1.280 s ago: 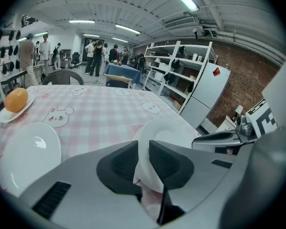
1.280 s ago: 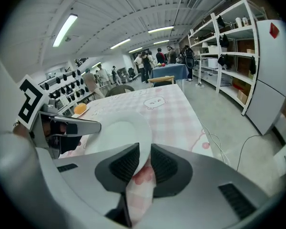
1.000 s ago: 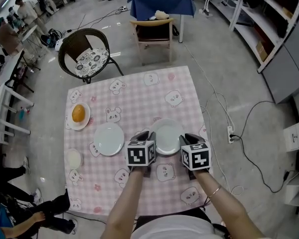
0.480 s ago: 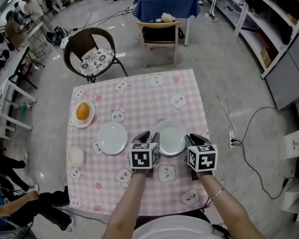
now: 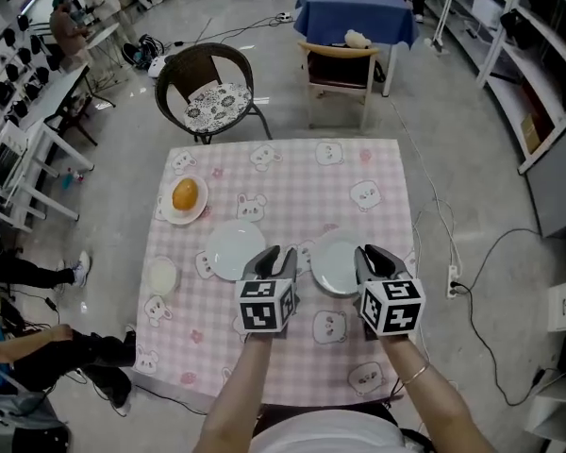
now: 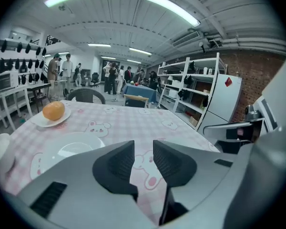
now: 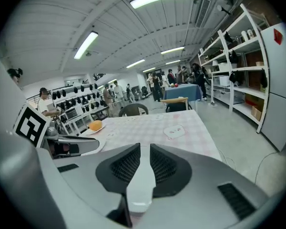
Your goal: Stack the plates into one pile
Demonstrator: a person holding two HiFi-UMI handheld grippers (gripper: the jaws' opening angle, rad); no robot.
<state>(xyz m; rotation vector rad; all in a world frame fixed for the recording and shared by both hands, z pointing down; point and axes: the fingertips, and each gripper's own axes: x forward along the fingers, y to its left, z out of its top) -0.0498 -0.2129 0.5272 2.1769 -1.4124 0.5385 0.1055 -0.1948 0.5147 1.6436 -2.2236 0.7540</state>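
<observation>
Two empty white plates lie near me on the pink checked table (image 5: 283, 173). The left plate (image 5: 234, 250) (image 6: 66, 149) lies flat. My right gripper (image 5: 371, 257) (image 7: 142, 162) is closing its jaws on the near right rim of the right plate (image 5: 336, 265) (image 7: 142, 178), and the pads press on it. My left gripper (image 5: 272, 260) (image 6: 142, 157) hovers between the two plates with nothing between its jaws, which are narrowing a little. A third plate (image 5: 183, 206) (image 6: 51, 120) at the far left carries an orange (image 5: 185, 194).
A small white dish (image 5: 160, 275) (image 6: 0, 151) sits at the table's left edge. Beyond the table stand a wicker chair (image 5: 208, 88), a wooden chair (image 5: 338, 69) and a blue-clothed table (image 5: 351, 3). People (image 5: 19, 343) sit at the left; a cable (image 5: 491, 281) lies on the floor at right.
The left gripper's fingers have come off the right plate's left rim and spread apart. Both grippers have risen, the right one still holding the plate.
</observation>
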